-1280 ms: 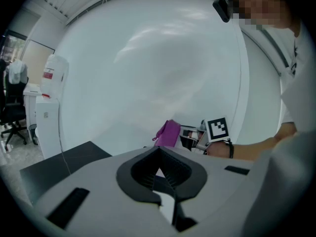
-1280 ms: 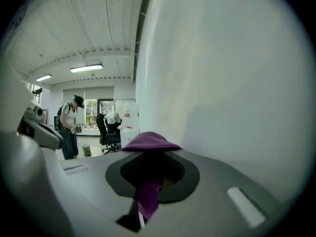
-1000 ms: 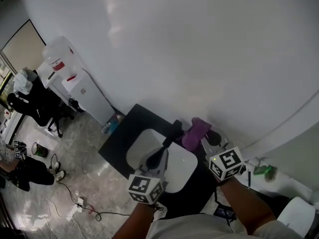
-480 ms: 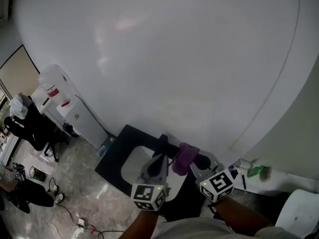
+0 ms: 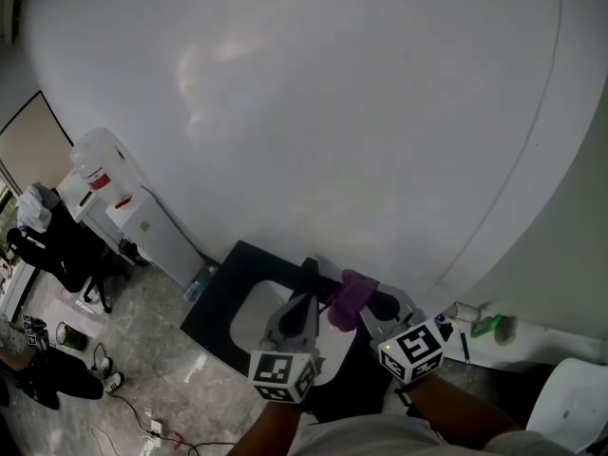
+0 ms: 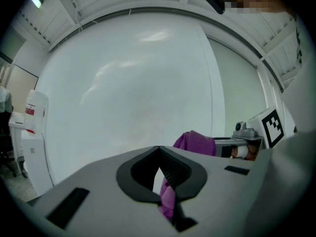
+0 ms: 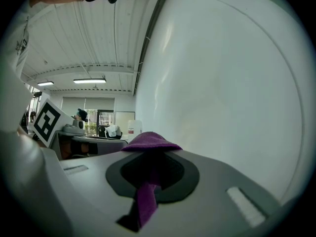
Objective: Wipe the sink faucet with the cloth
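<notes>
1. Framing has changed more than the work. Compared with a second ago, the head view is tipped higher, so the wall fills most of it. The sink and its black counter now sit low in the picture. Over the last half second almost nothing has shifted.
2. Purple cloth stays bunched just right of the dark faucet, near its upper part. Whether the two touch cannot be told from above.
3. My reading is that the wipe is paused or only starting a stroke, as no fresh part of the faucet looks covered.
4. The right gripper has its jaws clenched on the cloth. A strip runs down between them and a fold caps their tips.
5. The left gripper has its jaws nearly together. Only a thin slit of light shows, and a purple strip sits low in the gap, so it appears to pinch an edge too.
6. The cloth therefore lies between both pairs of jaws, with the faucet just beyond the left tips.
</notes>
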`<state>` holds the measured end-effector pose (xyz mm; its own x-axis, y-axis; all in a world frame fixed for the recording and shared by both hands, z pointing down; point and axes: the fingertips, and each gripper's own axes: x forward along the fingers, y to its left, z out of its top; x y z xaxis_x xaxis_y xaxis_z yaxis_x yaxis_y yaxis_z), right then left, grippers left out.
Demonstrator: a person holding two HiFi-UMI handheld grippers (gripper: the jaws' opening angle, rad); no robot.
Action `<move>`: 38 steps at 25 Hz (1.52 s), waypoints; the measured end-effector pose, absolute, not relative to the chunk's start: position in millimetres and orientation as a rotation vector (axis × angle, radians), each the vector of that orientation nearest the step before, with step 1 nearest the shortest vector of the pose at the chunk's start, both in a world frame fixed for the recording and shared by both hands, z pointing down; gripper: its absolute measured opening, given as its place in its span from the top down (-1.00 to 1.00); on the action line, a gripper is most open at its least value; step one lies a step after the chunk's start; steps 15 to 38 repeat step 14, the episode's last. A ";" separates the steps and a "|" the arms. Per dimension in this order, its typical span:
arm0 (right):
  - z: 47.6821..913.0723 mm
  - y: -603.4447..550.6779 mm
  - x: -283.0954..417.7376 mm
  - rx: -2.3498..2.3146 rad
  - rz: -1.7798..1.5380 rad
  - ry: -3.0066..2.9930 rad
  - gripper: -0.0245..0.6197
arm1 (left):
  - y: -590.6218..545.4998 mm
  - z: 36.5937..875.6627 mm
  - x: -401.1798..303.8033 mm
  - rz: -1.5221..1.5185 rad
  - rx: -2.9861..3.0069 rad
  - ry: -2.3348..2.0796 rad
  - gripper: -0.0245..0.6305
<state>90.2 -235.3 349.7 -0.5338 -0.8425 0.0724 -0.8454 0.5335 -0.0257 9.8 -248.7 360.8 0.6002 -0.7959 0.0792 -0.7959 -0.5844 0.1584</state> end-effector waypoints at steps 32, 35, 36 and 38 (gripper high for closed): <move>349.3 -238.7 93.9 1.513 0.143 -2.729 0.85 | -253.4 363.8 6.3 0.010 2.631 -1.321 0.91; 349.3 -238.7 93.9 1.513 0.143 -2.729 0.85 | -253.4 363.8 6.3 0.010 2.631 -1.321 0.91; 349.3 -238.7 93.9 1.513 0.143 -2.729 0.85 | -253.4 363.8 6.3 0.010 2.631 -1.321 0.91; 349.3 -238.7 93.9 1.513 0.143 -2.729 0.85 | -253.4 363.8 6.3 0.010 2.631 -1.321 0.91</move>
